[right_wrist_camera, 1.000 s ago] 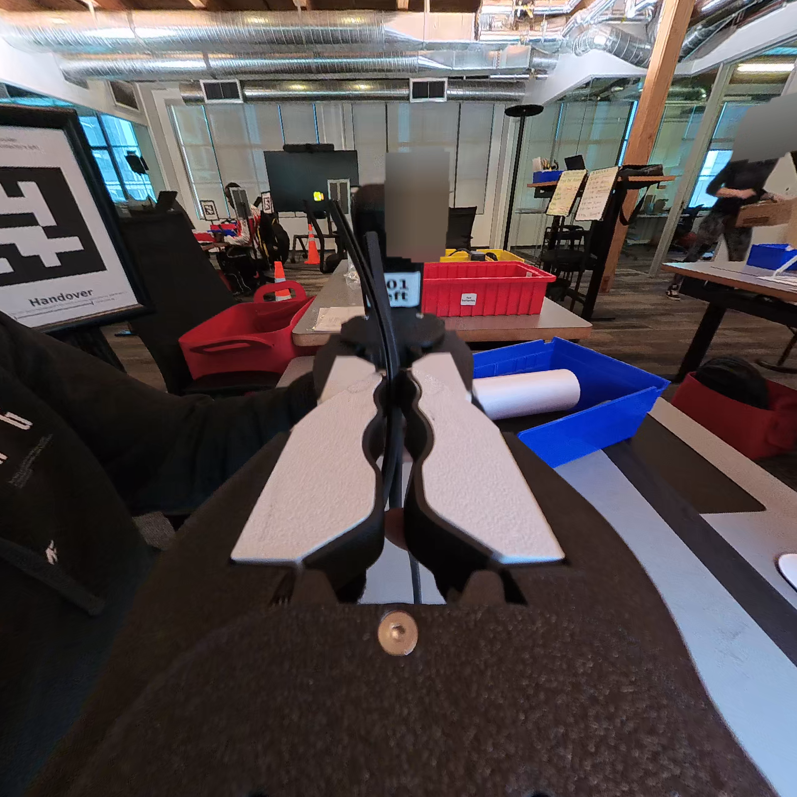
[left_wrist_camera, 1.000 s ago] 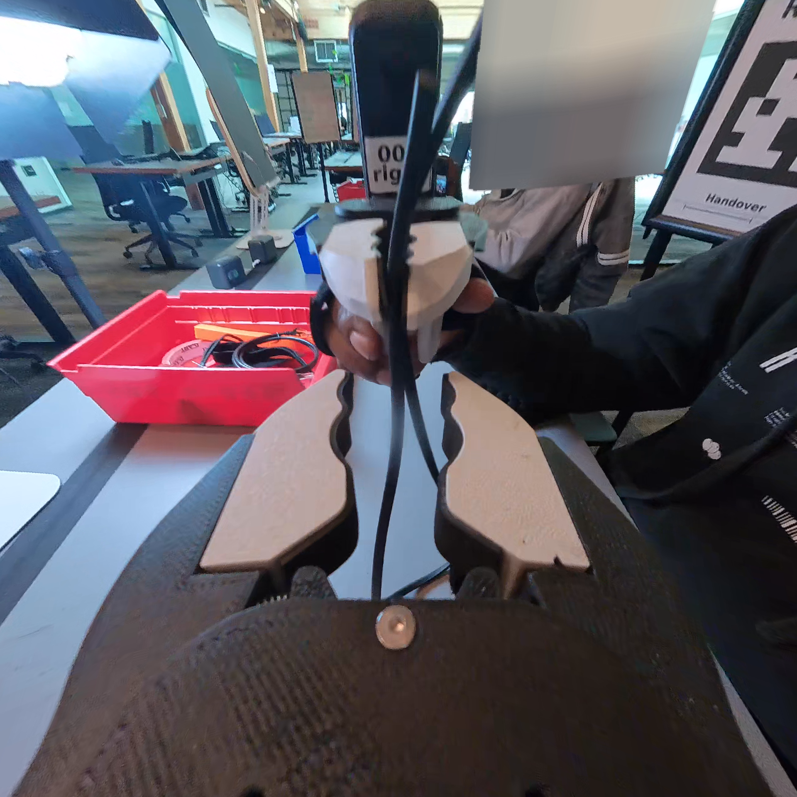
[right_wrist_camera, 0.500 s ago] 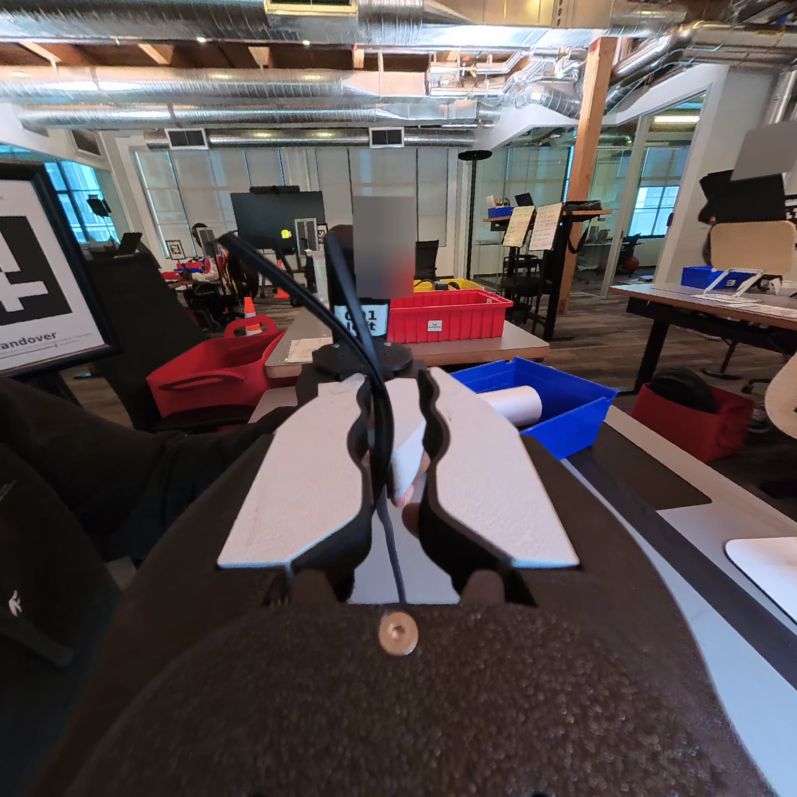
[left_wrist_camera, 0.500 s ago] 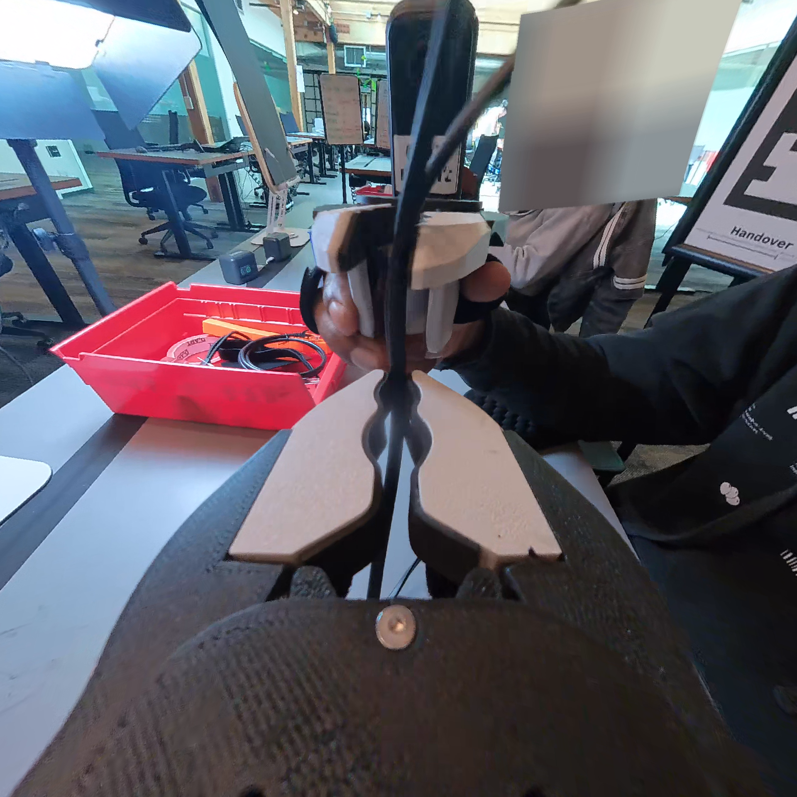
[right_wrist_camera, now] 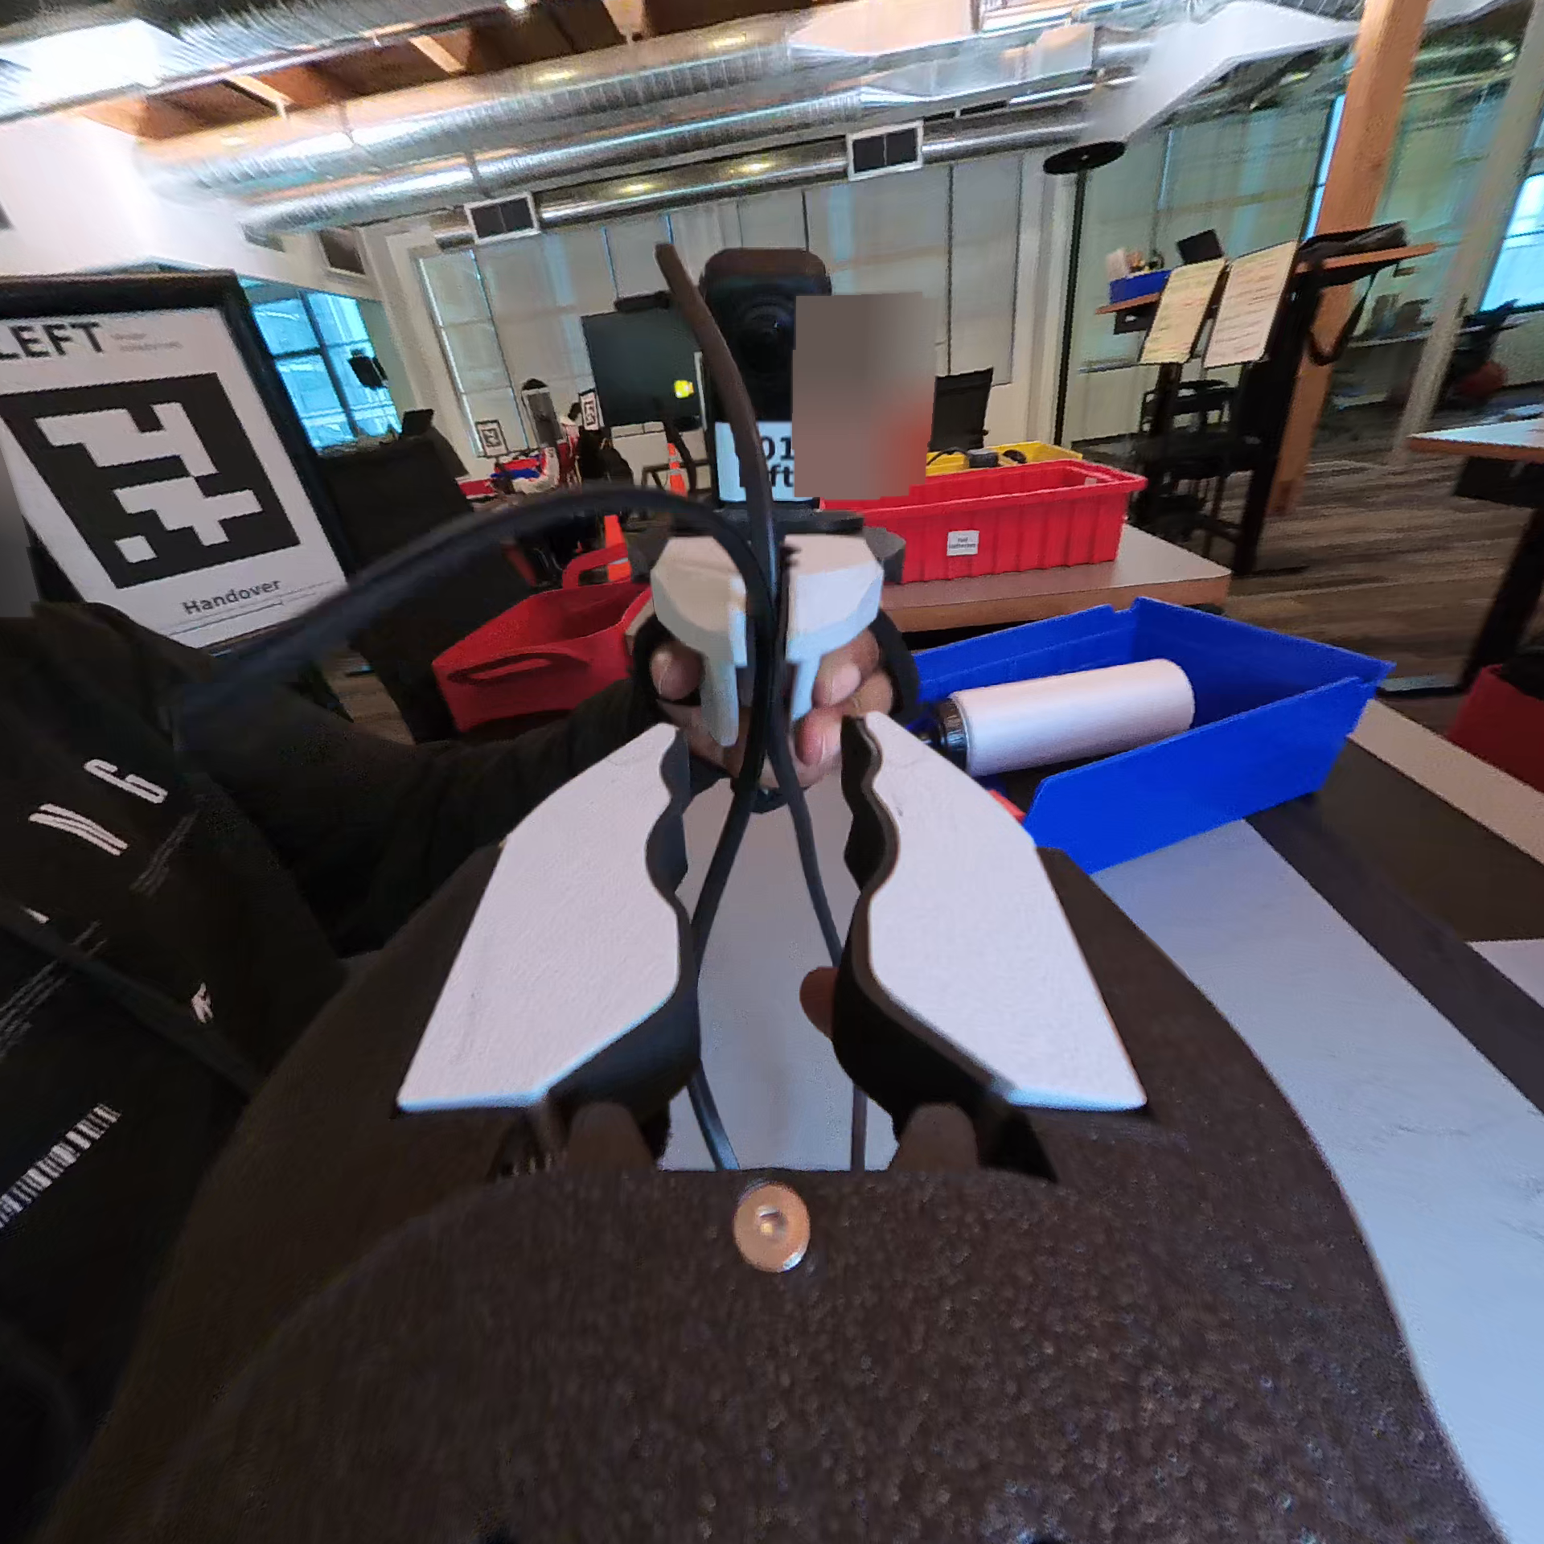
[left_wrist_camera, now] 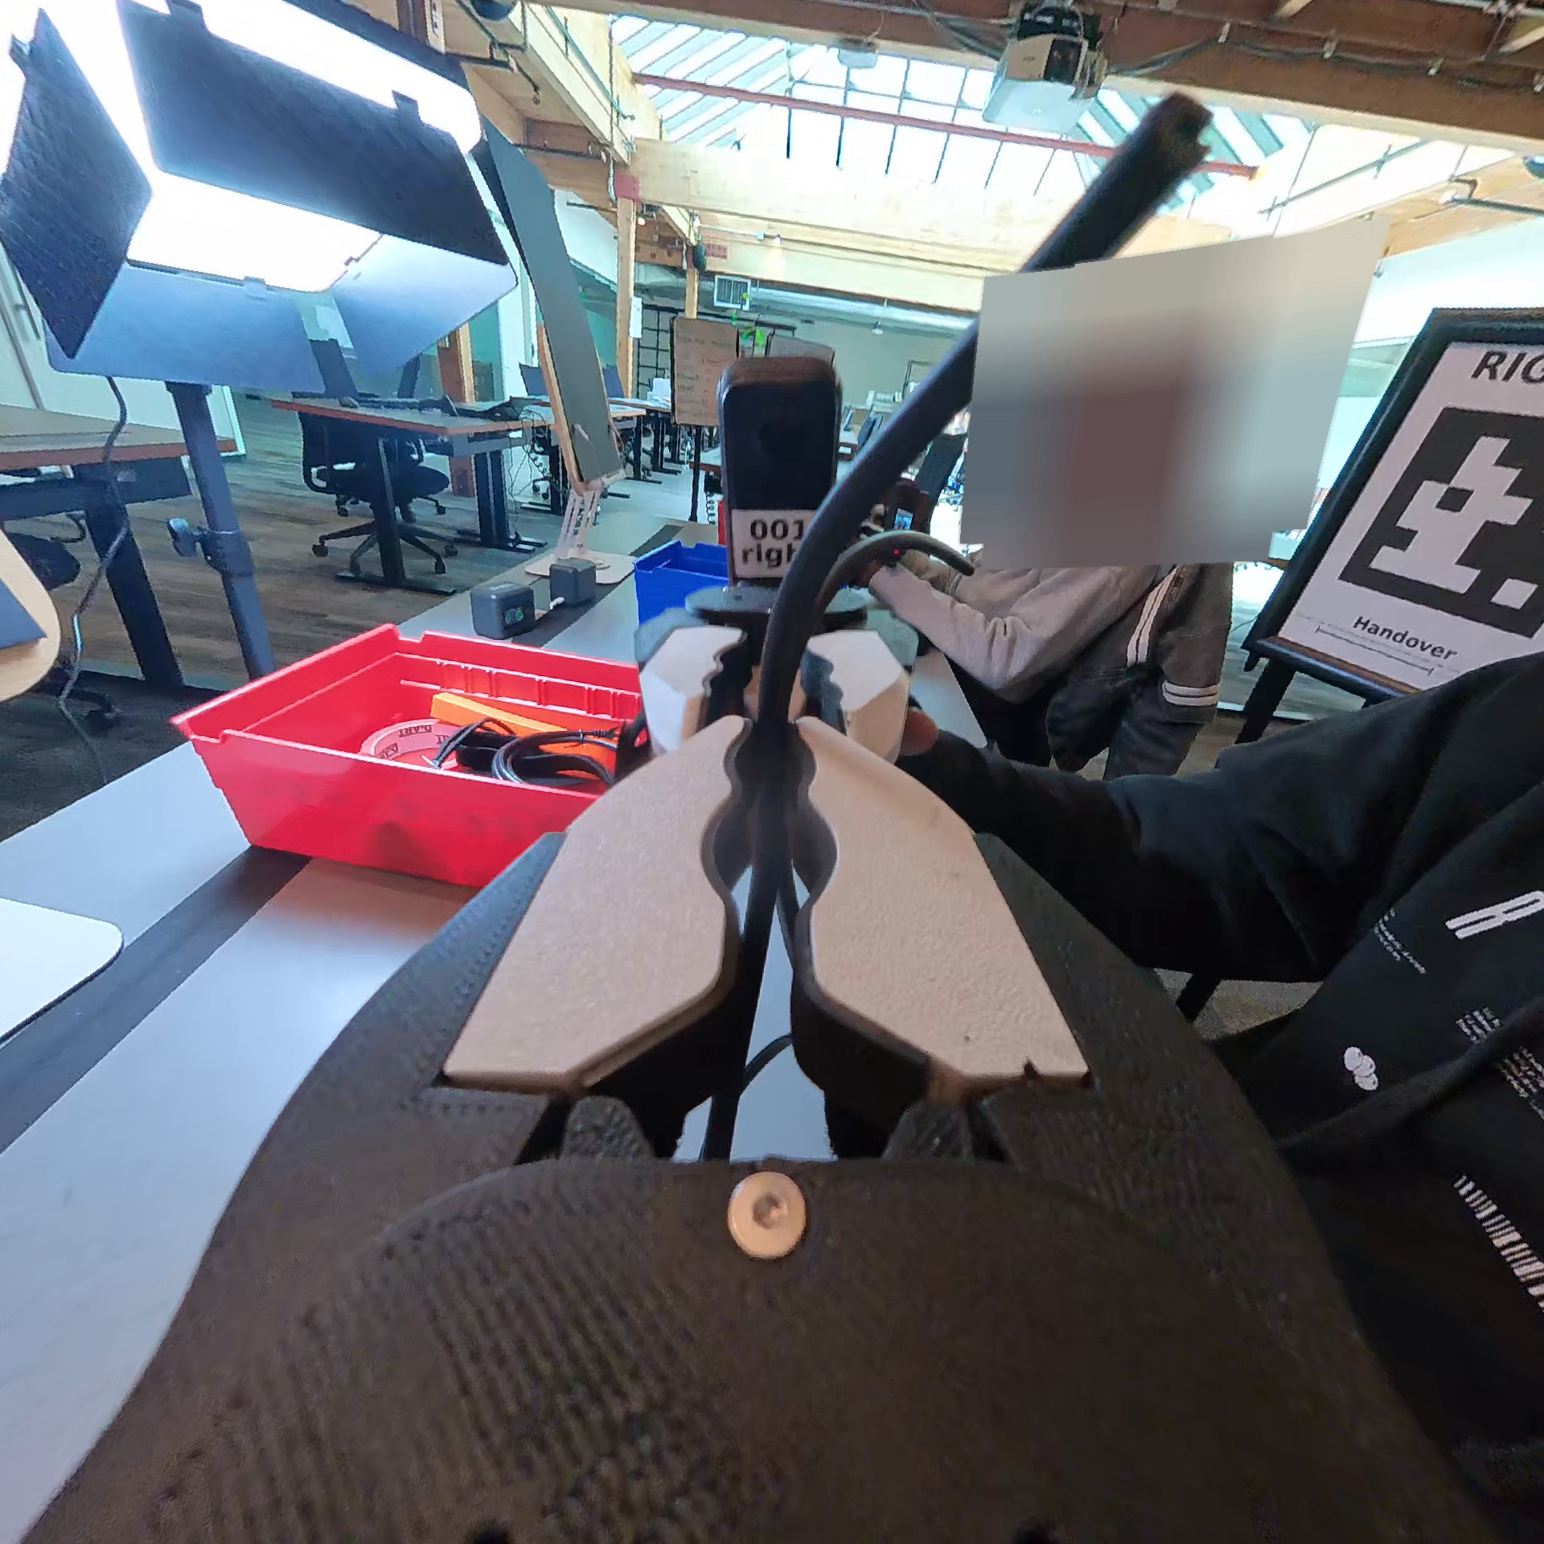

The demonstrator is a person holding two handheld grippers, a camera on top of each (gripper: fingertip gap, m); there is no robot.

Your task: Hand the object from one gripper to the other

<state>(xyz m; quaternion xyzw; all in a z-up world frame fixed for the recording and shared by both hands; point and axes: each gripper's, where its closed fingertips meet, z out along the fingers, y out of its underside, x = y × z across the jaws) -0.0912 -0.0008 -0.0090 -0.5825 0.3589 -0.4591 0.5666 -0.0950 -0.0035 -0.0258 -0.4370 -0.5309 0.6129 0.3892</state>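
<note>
L wrist view, left to right: softbox light on a stand, desks + office chairs behind on wood floor. Grey table w/ a dark stripe; white pad at its left edge. Red bin on the table, holds tape roll, orange piece, coiled black wires. Small blue bin farther back. Centre: left gripper, fingers pinched together on the black cable; the cable runs up and right out of the tips, the rest drops between the fingers toward the table. Right gripper faces it just beyond, tips apart w/ the cable passing through the gap. A seated person in a grey jacket behind. Framed marker sign on an easel at far right; operator's black sleeve below it.

R wrist view, left to right: second marker sign, black sleeve, red basket on the floor. Right gripper fingers spread wide, gripping nothing; two cable strands hang in the gap, contact w/ the pads can't tell. Left gripper opposite, closed on the cable. Long red bin on a back table, blue bin w/ a white roll on the near table. Exposed ducts overhead, glass partitions, wood post at right.
</note>
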